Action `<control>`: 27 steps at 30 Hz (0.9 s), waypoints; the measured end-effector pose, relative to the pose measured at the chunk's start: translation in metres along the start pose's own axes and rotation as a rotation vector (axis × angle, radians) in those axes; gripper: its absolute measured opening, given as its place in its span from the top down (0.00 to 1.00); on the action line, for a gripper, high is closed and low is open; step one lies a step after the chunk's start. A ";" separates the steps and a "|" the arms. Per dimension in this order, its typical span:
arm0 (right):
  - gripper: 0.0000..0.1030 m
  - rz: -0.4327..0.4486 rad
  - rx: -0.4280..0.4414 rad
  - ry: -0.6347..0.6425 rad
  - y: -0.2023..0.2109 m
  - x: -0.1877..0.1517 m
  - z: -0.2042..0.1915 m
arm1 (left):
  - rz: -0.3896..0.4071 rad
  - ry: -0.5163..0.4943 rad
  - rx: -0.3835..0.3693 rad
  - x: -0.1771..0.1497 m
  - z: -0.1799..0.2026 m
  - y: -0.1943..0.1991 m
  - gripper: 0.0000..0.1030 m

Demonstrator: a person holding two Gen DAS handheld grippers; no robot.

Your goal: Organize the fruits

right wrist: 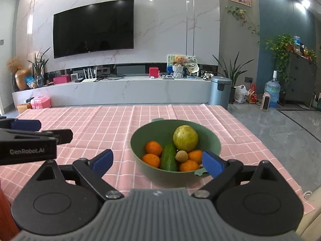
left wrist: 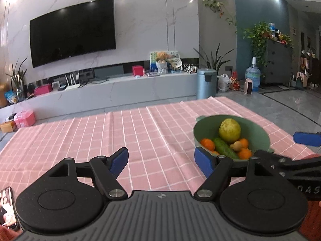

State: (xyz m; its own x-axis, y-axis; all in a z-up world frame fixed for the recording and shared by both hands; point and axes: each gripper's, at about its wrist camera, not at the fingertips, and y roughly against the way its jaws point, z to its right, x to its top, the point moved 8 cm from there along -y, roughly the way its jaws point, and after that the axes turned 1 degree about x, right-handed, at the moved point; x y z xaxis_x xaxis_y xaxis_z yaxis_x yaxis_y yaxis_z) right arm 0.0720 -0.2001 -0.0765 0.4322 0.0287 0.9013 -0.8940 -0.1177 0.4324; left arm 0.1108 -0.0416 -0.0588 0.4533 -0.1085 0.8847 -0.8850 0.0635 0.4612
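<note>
A green bowl point(right wrist: 140, 140) stands on the pink checked tablecloth point(right wrist: 100, 124). It holds a large yellow-green round fruit point(right wrist: 185, 138), a cucumber point(right wrist: 169, 159), several oranges point(right wrist: 153, 148) and a small brown fruit point(right wrist: 181, 156). My right gripper point(right wrist: 157, 161) is open and empty, its fingers on either side of the bowl's near part. My left gripper point(left wrist: 162, 158) is open and empty over bare cloth, left of the bowl point(left wrist: 258, 128). The left gripper shows at the left of the right wrist view point(right wrist: 30, 138).
The table's far edge point(right wrist: 120, 106) faces a marble TV bench point(right wrist: 120, 88) and a wall TV point(right wrist: 93, 28). A blue-grey bin point(right wrist: 220, 92) stands beyond the table's far right corner. Grey tiled floor point(right wrist: 280, 124) lies to the right.
</note>
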 end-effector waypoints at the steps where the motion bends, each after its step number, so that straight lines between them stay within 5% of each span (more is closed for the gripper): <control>1: 0.09 0.002 -0.004 -0.003 -0.002 -0.001 0.001 | -0.009 -0.004 0.005 -0.002 0.001 -0.003 0.14; 13: 0.08 -0.042 0.000 -0.023 -0.017 -0.015 0.002 | -0.091 -0.017 0.034 -0.021 -0.003 -0.010 0.14; 27: 0.08 -0.042 -0.001 -0.027 -0.016 -0.015 0.003 | -0.097 -0.034 0.045 -0.018 0.001 -0.006 0.14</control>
State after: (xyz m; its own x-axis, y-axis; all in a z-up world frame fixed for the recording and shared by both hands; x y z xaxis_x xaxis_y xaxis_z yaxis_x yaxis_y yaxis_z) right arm 0.0803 -0.2013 -0.0967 0.4726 0.0072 0.8813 -0.8750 -0.1158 0.4701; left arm 0.1077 -0.0407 -0.0774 0.5335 -0.1457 0.8332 -0.8416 0.0069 0.5401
